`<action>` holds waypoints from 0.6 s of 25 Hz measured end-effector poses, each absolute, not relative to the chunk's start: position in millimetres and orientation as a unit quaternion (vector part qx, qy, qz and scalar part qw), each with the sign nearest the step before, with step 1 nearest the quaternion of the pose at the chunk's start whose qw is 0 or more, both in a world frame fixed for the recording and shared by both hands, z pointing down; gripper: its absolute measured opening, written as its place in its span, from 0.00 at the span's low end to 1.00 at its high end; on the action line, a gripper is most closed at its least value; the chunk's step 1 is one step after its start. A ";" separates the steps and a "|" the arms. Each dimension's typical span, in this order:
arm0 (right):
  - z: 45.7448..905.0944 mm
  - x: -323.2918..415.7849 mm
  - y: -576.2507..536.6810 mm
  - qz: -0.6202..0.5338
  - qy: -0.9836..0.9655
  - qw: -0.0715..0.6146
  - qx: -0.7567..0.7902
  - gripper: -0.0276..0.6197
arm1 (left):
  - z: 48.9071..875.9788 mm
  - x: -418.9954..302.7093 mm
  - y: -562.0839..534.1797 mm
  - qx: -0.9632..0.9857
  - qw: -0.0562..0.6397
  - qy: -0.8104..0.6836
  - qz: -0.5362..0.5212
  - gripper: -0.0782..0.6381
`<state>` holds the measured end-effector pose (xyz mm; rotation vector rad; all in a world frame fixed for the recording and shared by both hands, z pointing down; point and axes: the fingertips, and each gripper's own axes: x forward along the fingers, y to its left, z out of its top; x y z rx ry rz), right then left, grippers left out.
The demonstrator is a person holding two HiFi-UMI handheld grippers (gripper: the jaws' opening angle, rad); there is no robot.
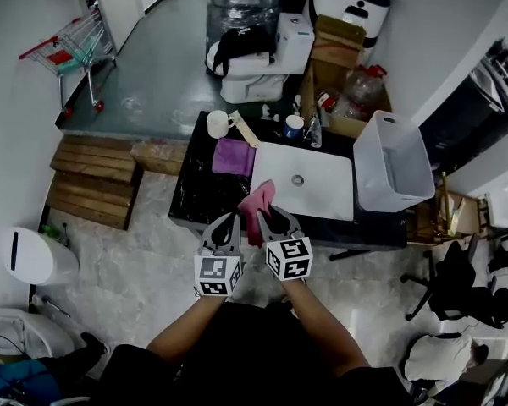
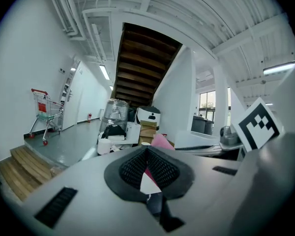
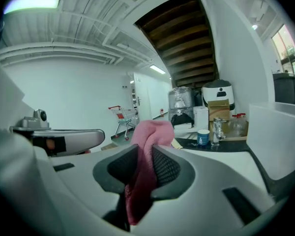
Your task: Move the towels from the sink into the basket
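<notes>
While the pink towel (image 1: 258,208) hangs at the front edge of the sink (image 1: 322,189) in the head view, the white basket (image 1: 371,172) stands off to its right, nearer the right gripper (image 1: 273,218) than the left gripper (image 1: 227,224). A purple towel (image 1: 233,156) lies flat on the counter left of the sink.

Left gripper view: the jaw tips are pressed together, with pink showing just behind them.

Right gripper view: the jaws pinch the soft, bunched pink towel, its fold standing upright above them and the basket wall rising at right.

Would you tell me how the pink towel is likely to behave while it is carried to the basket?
Probably floppy: the pink towel bunches above the right gripper and droops below it. Likely light, since a narrow pinch holds it. It may swing or snag on the basket rim, so lift it clear.
</notes>
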<state>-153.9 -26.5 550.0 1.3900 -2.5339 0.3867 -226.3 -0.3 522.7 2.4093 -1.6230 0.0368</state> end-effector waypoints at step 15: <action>520.5 67.2 -17.0 0.106 -0.834 0.093 0.534 0.20 | 501.8 1.6 -3.8 0.862 0.094 -0.497 0.027 0.12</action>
